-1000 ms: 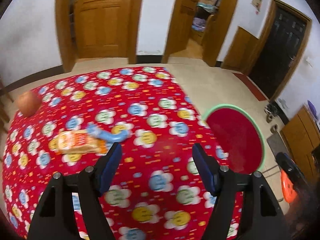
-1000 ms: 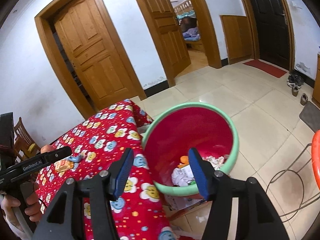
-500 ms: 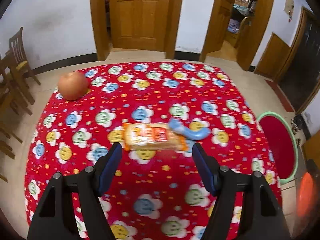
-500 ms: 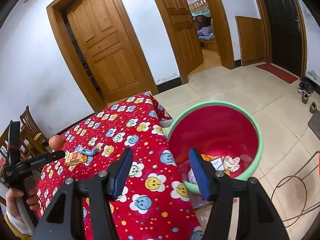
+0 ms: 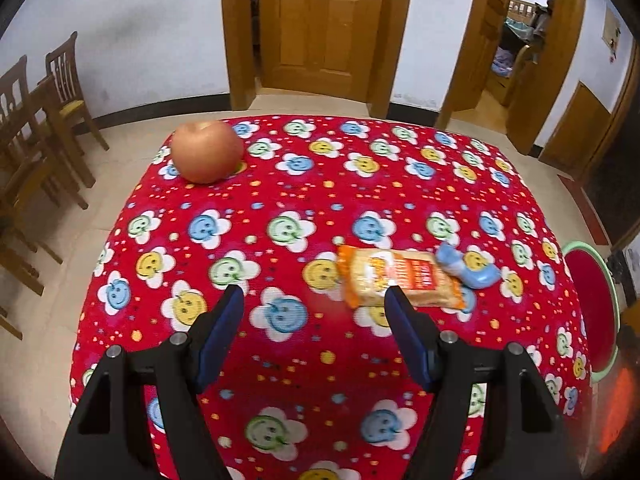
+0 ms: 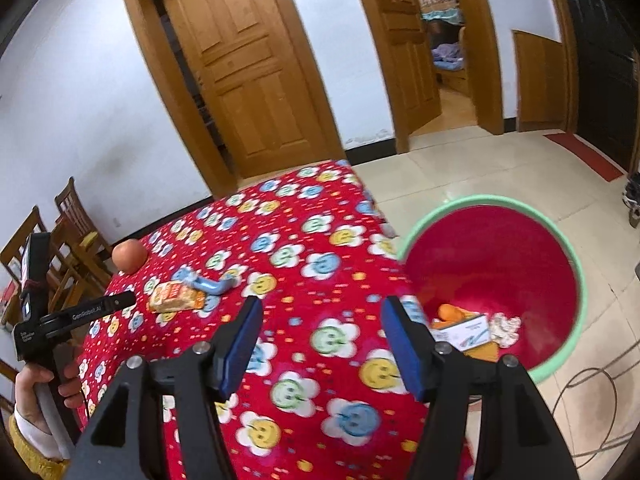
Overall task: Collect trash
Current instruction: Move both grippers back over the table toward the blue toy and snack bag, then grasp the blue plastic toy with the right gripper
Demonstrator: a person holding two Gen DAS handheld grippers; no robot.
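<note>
Surface (image 5: 280,200) under a red smiley-flower cloth fills both views, w/ a red bin with a green rim (image 6: 576,264) standing on the floor off its right edge; paper scraps and orange bits already lie in the bin's bottom. Left gripper (image 5: 314,300) hangs above the cloth, tipped steeply down, its blue fingers (image 5: 220,332) spread wide w/ nothing between them. Its right finger tip sits just short of the orange snack wrapper (image 5: 396,276), which lies flat near the surface's right side, its far end touching a crumpled blue wrapper (image 5: 468,270). Right gripper (image 6: 320,320) points over the near right corner toward the bin, angled less steeply; its jaws are opening, fingers bare, nothing held. A person's hand (image 6: 36,384) w/ a yellow cuff grips the left tool's handle at the picture's left edge. Apple (image 5: 206,150) rests alone at the far left corner, well apart from both wrappers; prob. not trash.

Likely step: left goes for the snack wrapper. To do it well, slide right so the pack sits centred betw. the fingers, straddle its short width, come low enough to catch the flat foil, then close. Crinkly, thin pack may slip; the blue wrapper touching it could drag along.
</note>
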